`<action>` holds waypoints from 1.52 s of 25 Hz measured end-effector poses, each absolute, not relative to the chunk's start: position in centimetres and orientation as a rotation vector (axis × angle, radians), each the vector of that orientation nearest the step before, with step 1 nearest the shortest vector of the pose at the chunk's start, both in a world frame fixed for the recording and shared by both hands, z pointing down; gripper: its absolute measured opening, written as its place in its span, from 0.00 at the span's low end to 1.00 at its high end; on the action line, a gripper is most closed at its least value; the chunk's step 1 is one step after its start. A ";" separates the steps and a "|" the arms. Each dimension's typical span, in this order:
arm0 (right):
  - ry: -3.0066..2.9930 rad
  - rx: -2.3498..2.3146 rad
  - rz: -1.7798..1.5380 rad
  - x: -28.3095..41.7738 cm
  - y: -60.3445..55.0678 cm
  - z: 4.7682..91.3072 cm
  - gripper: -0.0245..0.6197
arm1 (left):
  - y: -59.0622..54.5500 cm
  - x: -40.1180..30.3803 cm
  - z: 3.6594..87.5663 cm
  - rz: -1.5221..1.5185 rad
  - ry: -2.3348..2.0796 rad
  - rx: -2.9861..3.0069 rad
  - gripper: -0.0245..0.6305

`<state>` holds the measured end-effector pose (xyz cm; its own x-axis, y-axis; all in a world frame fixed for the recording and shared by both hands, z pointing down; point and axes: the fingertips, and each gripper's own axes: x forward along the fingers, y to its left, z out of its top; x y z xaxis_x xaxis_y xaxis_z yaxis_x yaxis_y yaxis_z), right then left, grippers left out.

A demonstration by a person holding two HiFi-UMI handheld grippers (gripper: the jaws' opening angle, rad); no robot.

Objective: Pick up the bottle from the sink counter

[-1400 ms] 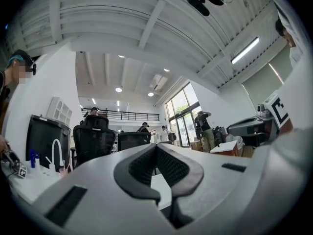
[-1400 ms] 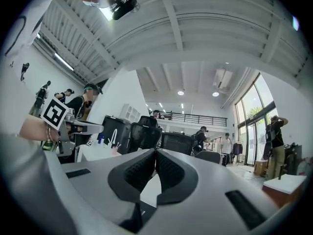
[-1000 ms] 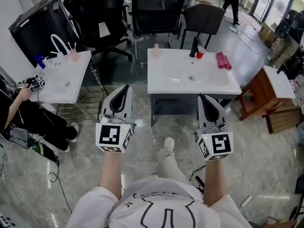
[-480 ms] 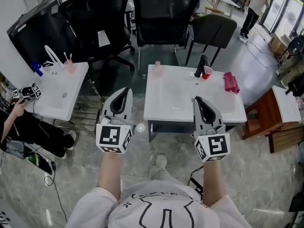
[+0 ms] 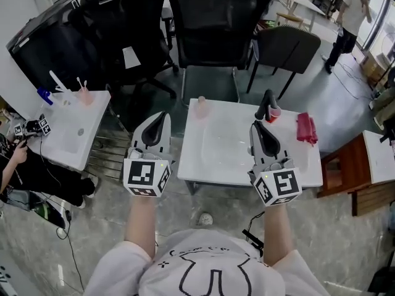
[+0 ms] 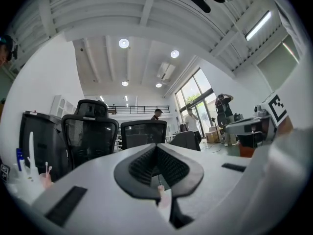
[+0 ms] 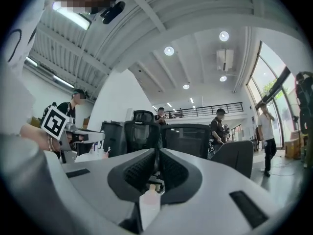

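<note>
Both my left gripper (image 5: pixel 162 121) and right gripper (image 5: pixel 259 131) were closed on nothing, hovering by the white ceramic sink counter's (image 5: pixel 228 159) front. The small pale-pink plastic bottle (image 5: pixel 201 106) stood at its far rim, so I judged reaching came first.

Open office-lab: swivel chairs (image 5: pixel 216 23), test sinks (image 5: pixel 247 143), glass walls

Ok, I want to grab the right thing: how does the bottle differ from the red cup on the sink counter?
The bottle is pale pink, the cup bright red. The bottle stands alone at the back left of the sink counter; the cup stands back right, beside the black faucet. Both stand upright near the back edge.
</note>
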<state>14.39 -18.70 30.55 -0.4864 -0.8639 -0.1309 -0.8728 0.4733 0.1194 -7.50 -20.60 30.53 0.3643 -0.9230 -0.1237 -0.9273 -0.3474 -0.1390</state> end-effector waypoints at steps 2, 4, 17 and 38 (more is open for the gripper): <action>2.658 -1.532 0.223 14.5 -19.9 30.7 0.09 | -21.6 -7.4 30.6 0.027 1.685 -2.433 0.05; 2.670 -1.499 0.201 14.3 -20.8 30.9 0.17 | -22.5 -7.3 30.7 0.021 1.694 -2.432 0.05; 2.757 -1.368 0.057 11.9 -26.4 32.7 0.46 | -27.9 -7.1 32.8 -0.025 1.697 -2.474 0.05; 2.949 -1.413 -0.123 3.1 -39.6 45.2 0.46 | -40.9 -10.4 38.7 -0.120 1.681 -2.617 0.05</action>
<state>3.08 -39.58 45.15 -0.6202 -0.7700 0.1496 -0.7798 0.6260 -0.0111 -10.45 -40.88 38.66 0.4141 -0.9089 0.0492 -0.9067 -0.4166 -0.0663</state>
